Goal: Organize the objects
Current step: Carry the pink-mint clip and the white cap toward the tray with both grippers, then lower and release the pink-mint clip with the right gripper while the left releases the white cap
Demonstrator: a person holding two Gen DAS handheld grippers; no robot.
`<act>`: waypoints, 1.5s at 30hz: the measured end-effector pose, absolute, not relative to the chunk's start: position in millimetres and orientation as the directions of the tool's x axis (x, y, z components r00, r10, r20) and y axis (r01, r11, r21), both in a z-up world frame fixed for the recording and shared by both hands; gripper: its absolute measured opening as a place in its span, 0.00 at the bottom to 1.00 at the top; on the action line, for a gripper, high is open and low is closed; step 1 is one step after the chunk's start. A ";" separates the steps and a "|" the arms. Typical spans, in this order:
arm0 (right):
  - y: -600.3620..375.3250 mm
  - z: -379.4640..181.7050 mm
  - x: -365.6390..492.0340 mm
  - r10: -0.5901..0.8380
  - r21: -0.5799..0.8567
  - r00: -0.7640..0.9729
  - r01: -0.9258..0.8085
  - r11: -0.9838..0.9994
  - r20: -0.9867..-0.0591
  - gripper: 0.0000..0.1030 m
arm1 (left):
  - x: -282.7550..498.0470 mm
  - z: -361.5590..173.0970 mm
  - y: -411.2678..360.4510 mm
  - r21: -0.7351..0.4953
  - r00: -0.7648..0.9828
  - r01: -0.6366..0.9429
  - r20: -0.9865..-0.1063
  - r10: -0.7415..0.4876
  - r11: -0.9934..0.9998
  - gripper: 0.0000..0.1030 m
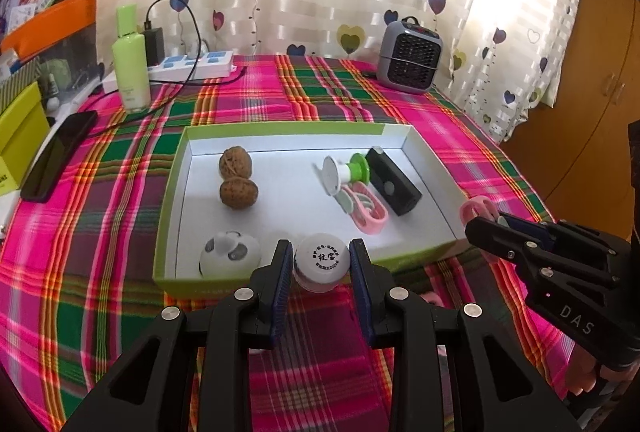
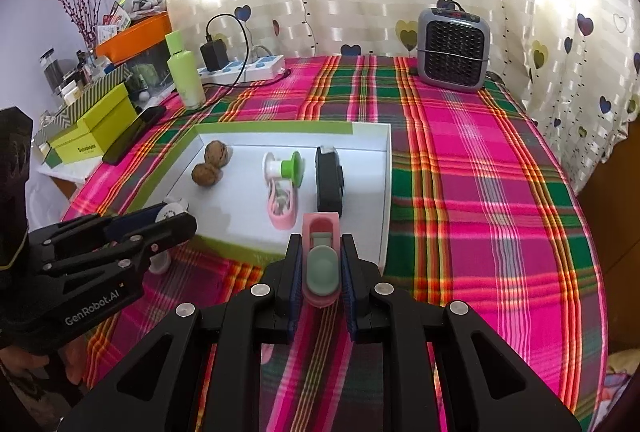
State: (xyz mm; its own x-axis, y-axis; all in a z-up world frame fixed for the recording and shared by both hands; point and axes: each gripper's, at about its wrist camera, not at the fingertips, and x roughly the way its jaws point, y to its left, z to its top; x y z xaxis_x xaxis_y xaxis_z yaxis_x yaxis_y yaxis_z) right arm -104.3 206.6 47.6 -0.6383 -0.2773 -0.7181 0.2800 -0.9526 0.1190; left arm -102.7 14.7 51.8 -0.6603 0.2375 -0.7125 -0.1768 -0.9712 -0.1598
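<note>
A small white round jar (image 1: 320,264) with black print on its lid sits between the pads of my left gripper (image 1: 320,247), just above the near rim of the green-edged white tray (image 1: 280,129). My right gripper (image 2: 321,240) is shut on a pink clip with a grey-green pad (image 2: 322,268), at the tray's near right corner (image 2: 382,232). Inside the tray lie two walnuts (image 1: 237,175), a green and white spool (image 1: 348,171), another pink clip (image 1: 366,209), a black box (image 1: 394,181) and a white panda-faced ball (image 1: 230,254). Each gripper shows in the other's view.
The tray rests on a pink and green plaid cloth (image 2: 480,191). At the back stand a grey heater (image 2: 454,51), a green bottle (image 1: 131,63) and a power strip (image 1: 192,65) with cables. A black phone (image 1: 58,155) and yellow-green boxes (image 2: 96,131) line the left edge.
</note>
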 end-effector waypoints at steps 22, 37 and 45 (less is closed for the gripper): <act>196.8 50.1 -140.3 -0.269 0.104 -0.635 0.285 -0.953 -0.724 0.18 | -143.2 36.9 9.7 -0.166 -0.638 -0.155 -0.736 0.227 -0.974 0.25; 191.5 47.4 -155.8 -0.281 0.106 -0.625 0.303 -0.947 -0.728 0.18 | -167.5 31.0 13.8 -0.144 -0.629 -0.149 -0.750 0.206 -0.978 0.25; 185.6 43.6 -166.7 -0.307 0.129 -0.604 0.321 -0.938 -0.736 0.18 | -175.4 23.4 12.7 -0.140 -0.619 -0.137 -0.761 0.195 -0.981 0.25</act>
State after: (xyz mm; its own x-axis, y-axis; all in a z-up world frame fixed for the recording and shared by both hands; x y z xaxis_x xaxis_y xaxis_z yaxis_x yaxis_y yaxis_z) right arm -166.7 185.6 43.6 -0.6036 -0.3071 -0.7357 0.3205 -0.9385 0.1288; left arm -175.4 12.7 23.4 -0.6193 0.1949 -0.7606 -0.1372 -0.9807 -0.1396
